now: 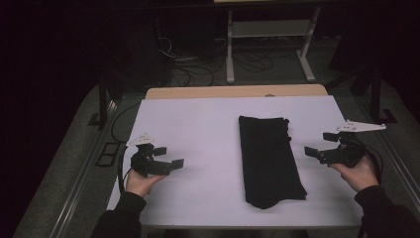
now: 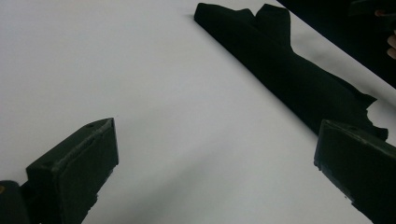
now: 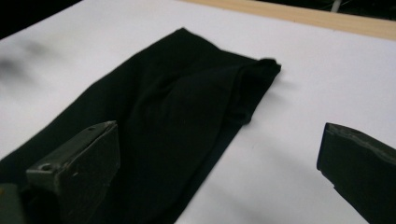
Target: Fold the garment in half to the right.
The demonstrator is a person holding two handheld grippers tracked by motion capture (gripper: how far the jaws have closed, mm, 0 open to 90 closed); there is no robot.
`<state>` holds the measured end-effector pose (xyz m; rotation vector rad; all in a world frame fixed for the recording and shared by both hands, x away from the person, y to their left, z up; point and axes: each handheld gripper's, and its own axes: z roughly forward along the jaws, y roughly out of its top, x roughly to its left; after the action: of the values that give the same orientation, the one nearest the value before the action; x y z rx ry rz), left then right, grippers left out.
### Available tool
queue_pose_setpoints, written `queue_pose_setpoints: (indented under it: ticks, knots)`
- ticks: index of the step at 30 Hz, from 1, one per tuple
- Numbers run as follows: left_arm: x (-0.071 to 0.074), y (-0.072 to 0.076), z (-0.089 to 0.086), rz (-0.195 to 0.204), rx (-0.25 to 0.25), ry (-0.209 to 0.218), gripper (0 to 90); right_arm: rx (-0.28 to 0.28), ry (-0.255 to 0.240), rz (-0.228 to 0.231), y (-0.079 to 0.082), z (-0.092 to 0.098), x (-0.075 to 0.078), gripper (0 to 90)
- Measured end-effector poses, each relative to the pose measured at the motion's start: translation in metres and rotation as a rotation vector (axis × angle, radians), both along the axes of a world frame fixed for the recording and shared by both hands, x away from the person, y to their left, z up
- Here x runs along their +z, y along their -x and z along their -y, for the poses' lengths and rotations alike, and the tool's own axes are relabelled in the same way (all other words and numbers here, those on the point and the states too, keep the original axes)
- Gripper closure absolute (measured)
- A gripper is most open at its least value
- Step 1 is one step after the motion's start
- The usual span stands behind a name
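Flanking folded black cloth [image 1: 270, 161] — both grippers gaping, no labels legible.

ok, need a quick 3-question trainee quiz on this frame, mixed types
1. True or false: the left hand-held gripper is clamped on the black cloth.
2. The cloth is: A) spread fully flat, B) folded into a long strip, C) hanging off the table edge.
3. Fill in: the jaws of the right hand-held gripper stand ____.

Key: 1 false, it is open and apart from the cloth. 2 B. 3 open.
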<state>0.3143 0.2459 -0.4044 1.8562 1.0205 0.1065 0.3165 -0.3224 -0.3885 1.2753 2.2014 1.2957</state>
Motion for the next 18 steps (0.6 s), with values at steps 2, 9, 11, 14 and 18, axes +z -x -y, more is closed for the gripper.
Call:
queue_pose_setpoints:
  ticks: [2,9,11,14,18]
  knots:
    - [-0.003,0.0,-0.003,-0.003,0.01,0.0,0.0,0.004,0.005,0.0,0.003,0.001,-0.003,0.0]
    - [-0.005,0.004,-0.013,0.033,0.028,0.01,0.0,0.007,0.009,0.0,0.015,0.002,-0.01,0.0]
    - [-0.007,0.005,-0.018,0.047,0.035,0.002,0.0,0.006,0.008,0.004,0.019,0.003,-0.011,0.0]
    - [-0.011,0.007,-0.024,0.054,0.048,0.011,0.0,0.009,0.01,0.004,0.025,0.004,-0.015,0.0]
    - [-0.013,0.008,-0.03,0.06,0.067,0.008,0.0,0.008,0.014,0.001,0.033,0.006,-0.02,0.0]
